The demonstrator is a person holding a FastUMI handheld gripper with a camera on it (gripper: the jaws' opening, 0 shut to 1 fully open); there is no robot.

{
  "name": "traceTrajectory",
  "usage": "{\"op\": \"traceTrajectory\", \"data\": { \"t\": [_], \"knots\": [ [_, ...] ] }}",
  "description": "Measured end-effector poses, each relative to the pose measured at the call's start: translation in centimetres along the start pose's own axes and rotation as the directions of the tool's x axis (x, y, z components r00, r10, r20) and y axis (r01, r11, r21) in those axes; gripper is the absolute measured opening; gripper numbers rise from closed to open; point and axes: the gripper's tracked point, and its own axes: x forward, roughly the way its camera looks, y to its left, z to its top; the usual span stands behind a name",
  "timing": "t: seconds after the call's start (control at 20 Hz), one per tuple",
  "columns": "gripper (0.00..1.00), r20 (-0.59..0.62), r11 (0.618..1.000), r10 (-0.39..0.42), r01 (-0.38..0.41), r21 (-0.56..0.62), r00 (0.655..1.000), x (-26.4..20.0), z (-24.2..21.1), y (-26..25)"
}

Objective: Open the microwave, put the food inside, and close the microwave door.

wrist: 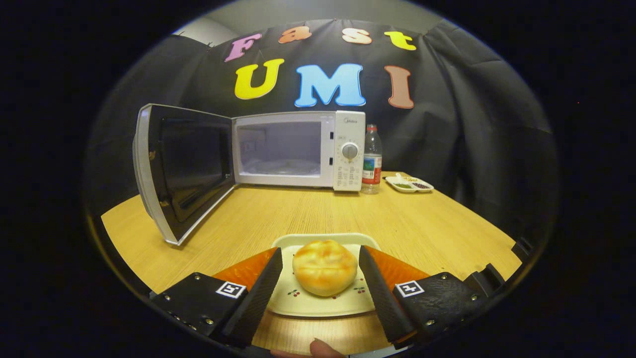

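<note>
On the table [308, 214] the microwave [298, 149] faces me with its door [184, 169] swung open, and my hand-held gripper [320, 271] is spread around the bun [325, 267] on its plate [323, 301].

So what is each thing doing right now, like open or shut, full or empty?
White microwave: door swung wide open, inside empty.
Round golden bun: on plate, between the fingers, untouched.
Cream cherry-print plate: flat on wooden table.
Gripper: open.
Clear plastic bottle: upright, capped.
</note>
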Motion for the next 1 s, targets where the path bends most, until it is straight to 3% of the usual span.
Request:
{"op": "traceTrajectory", "data": {
  "t": [0.2,0.3,0.45,0.65,1.0],
  "knots": [
    [0.94,-0.104,0.999,-0.006,0.009,0.036,0.995,1.0,-1.9,-0.5],
    [0.94,-0.079,0.999,0.006,-0.003,0.048,0.997,0.8,-1.1,-0.5],
    [0.73,-0.074,0.994,0.027,-0.019,0.107,0.997,0.6,-1.3,-0.7],
    [0.73,-0.055,0.987,0.093,-0.084,0.135,0.994,-0.3,0.1,0.8],
    [0.73,0.013,0.972,0.195,-0.195,0.133,0.981,0.0,6.4,4.7]
  ]
}}
